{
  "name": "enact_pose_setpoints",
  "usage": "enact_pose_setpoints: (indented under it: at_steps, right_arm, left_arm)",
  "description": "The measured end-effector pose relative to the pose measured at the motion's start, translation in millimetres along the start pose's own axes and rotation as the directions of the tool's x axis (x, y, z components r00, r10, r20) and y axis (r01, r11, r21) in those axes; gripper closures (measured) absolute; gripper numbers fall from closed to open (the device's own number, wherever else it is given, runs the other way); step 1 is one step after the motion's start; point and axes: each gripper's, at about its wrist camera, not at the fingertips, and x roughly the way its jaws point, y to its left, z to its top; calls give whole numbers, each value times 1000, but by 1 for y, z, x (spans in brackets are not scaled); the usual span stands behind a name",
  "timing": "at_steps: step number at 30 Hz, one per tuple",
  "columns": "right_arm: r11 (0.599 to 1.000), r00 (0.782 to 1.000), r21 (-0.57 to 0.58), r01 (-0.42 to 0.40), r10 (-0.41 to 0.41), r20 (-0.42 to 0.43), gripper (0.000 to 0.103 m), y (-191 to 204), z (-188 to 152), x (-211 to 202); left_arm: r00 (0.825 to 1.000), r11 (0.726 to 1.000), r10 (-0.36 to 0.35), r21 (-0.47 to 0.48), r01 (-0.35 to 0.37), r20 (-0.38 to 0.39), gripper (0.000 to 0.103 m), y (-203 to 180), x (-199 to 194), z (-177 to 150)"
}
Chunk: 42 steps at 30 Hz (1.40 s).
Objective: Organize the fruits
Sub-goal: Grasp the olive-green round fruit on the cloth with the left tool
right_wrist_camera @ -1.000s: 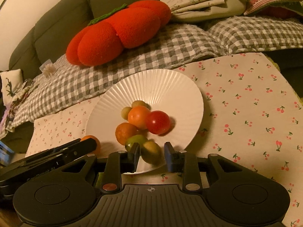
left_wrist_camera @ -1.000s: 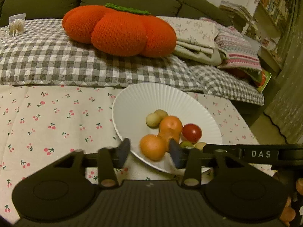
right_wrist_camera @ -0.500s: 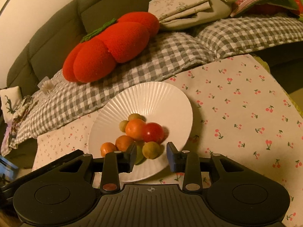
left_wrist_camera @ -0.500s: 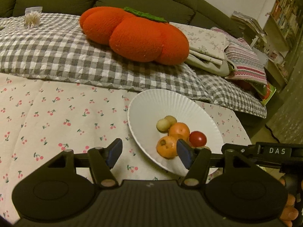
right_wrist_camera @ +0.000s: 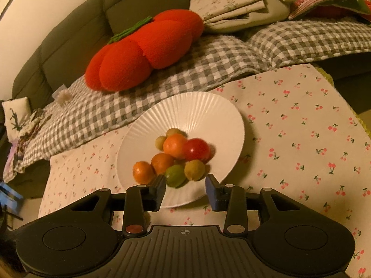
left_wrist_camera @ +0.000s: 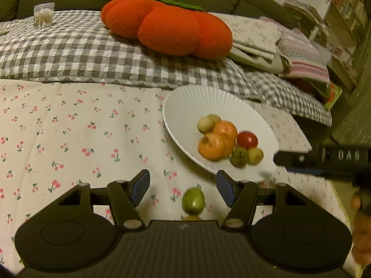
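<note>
A white ribbed plate on the cherry-print cloth holds several fruits: oranges, a red tomato and small green and yellow-green fruits. A green fruit lies on the cloth in front of the plate, between the open fingers of my left gripper and close to its body. My right gripper is open and empty, just in front of the plate's near rim. It also shows at the right edge of the left wrist view.
A big orange-red pumpkin cushion lies on a grey checked blanket on the dark sofa behind the table. Folded cloths are stacked to its right. The table's right edge drops to the floor.
Both grippers have pulled back from the plate. The orange that sat between my left fingers now lies on the plate. A green fruit on the cloth has come into the left wrist view.
</note>
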Motion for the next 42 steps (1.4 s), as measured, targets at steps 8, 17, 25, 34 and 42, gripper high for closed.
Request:
enact_pose_setpoints:
  at_steps: [8,17,25,34,42]
  right_arm:
    - [1000,1000,-24,-17,17,-17,66,9,-8,-3]
    - [998,999,-53,-34,32,-41,66,17,-16,-3]
    - [996,997,-74,-41,36,-67,65,23,-24,3]
    - [994,994,-102,-49,39,-101,65,31,-35,14]
    - [986,987,-138,-94,74,-143,65,49,-49,33]
  left_arm:
    - [999,997,0,79,3,-45,41,-13,-1,-24]
    - [997,988,13,156,-1,-79,54,-24,8,-42]
    - [996,985,36,172,-22,-76,75,-25,13,-46]
    - [993,991,82,112,-72,-88,75,-11,5,-43]
    - [983,990,139,41,-135,-116,75,13,-10,-36]
